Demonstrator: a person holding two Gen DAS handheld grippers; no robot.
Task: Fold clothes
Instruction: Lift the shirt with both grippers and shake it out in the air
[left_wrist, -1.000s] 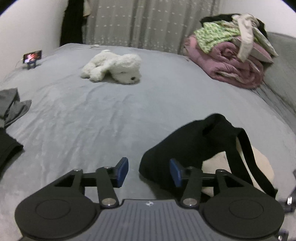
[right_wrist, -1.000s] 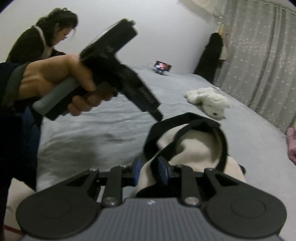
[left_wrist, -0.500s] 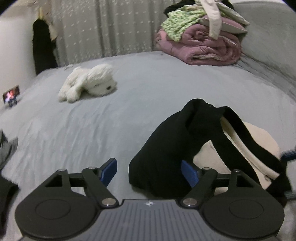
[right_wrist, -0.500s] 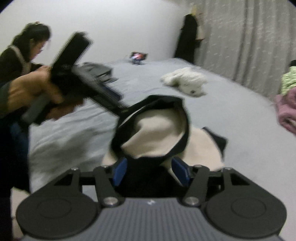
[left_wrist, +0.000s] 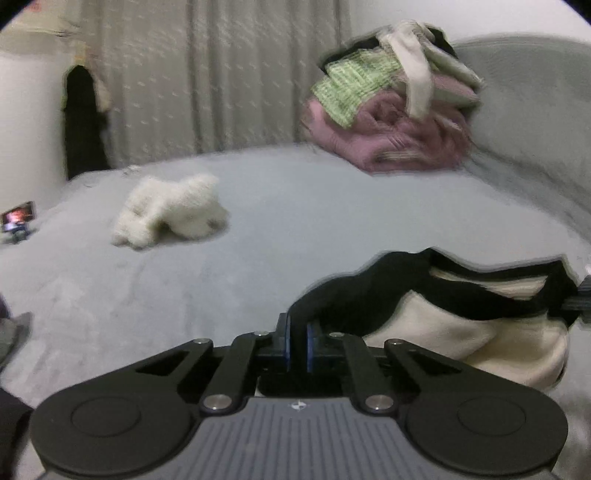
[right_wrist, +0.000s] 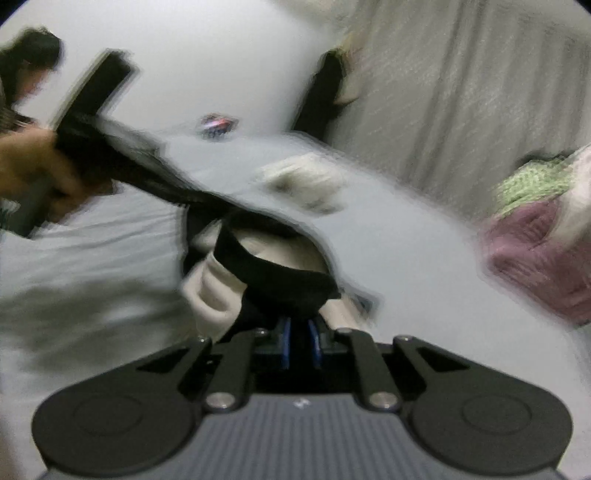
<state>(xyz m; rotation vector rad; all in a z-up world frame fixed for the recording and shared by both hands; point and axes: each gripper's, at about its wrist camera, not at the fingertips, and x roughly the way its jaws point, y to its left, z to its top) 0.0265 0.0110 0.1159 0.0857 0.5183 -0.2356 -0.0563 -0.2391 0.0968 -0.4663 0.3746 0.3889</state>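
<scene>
A black garment with cream lining (left_wrist: 461, 332) hangs stretched between my two grippers over the grey bed (left_wrist: 295, 229). The jaws of my left gripper (left_wrist: 298, 332) are closing, and the blue pads pinch the garment's black edge. At the right edge of the left wrist view, the tip of the right gripper (left_wrist: 578, 301) holds the other end. In the blurred right wrist view, my right gripper (right_wrist: 299, 332) is shut on the black band of the garment (right_wrist: 284, 284). A hand (right_wrist: 33, 170) holds the left gripper's body (right_wrist: 110, 158) at the upper left.
A white plush toy (left_wrist: 170, 210) lies mid-bed. A pile of pink, green and cream laundry (left_wrist: 388, 122) sits at the far right by the headboard. A phone on a stand (left_wrist: 18, 218) and grey clothing (left_wrist: 14, 332) are at the left edge. A person (right_wrist: 26, 70) stands left.
Both grippers stood open around the garment half a second ago and have now closed on it. The garment is pulled out wider between them. Both views have swung towards the curtain.
</scene>
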